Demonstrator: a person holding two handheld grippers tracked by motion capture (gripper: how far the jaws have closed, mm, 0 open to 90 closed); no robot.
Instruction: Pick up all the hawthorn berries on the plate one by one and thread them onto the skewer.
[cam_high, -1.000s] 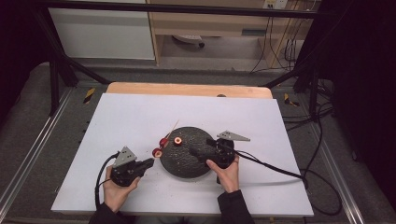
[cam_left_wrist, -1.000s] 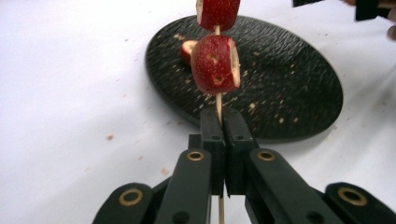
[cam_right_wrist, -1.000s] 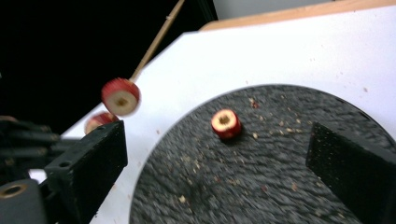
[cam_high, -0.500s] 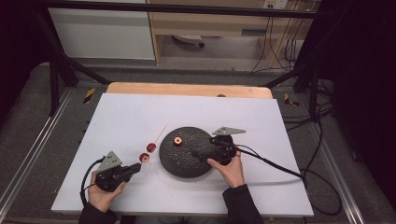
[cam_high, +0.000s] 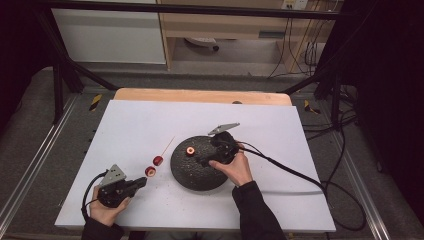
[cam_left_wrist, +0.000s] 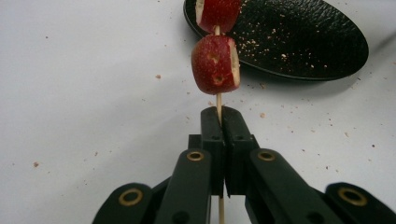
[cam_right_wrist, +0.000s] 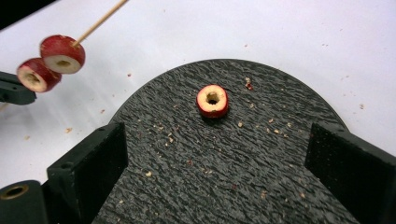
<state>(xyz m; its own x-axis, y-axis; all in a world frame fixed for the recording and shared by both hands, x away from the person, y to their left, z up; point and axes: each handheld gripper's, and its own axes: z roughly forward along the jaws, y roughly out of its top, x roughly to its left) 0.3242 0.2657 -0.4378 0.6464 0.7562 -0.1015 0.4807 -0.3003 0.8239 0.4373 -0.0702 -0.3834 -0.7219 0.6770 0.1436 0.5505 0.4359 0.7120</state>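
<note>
My left gripper (cam_high: 135, 184) (cam_left_wrist: 221, 113) is shut on the butt end of a thin wooden skewer (cam_high: 167, 146) (cam_left_wrist: 218, 99), held low over the white table. Two red fruit pieces (cam_high: 150, 171) (cam_high: 158, 160) (cam_left_wrist: 215, 64) are threaded on it, left of the black textured plate (cam_high: 197, 177) (cam_right_wrist: 233, 182). One cored red fruit ring (cam_high: 190, 150) (cam_right_wrist: 212, 100) lies flat on the plate. My right gripper (cam_high: 206, 160) (cam_right_wrist: 217, 135) hovers over the plate with its jaws wide apart. They have just been closing a little with nothing between them, and the ring lies just beyond their tips.
The white table top (cam_high: 280, 135) carries crumbs around the plate. A bare wooden strip (cam_high: 200, 95) runs along its far edge. The right gripper's cable (cam_high: 290, 172) trails across the table to the right. Metal frame rails flank both sides.
The left gripper drew the skewer with its two fruit pieces away from the plate, leftward and toward the near edge. The right gripper moved farther back over the plate.
</note>
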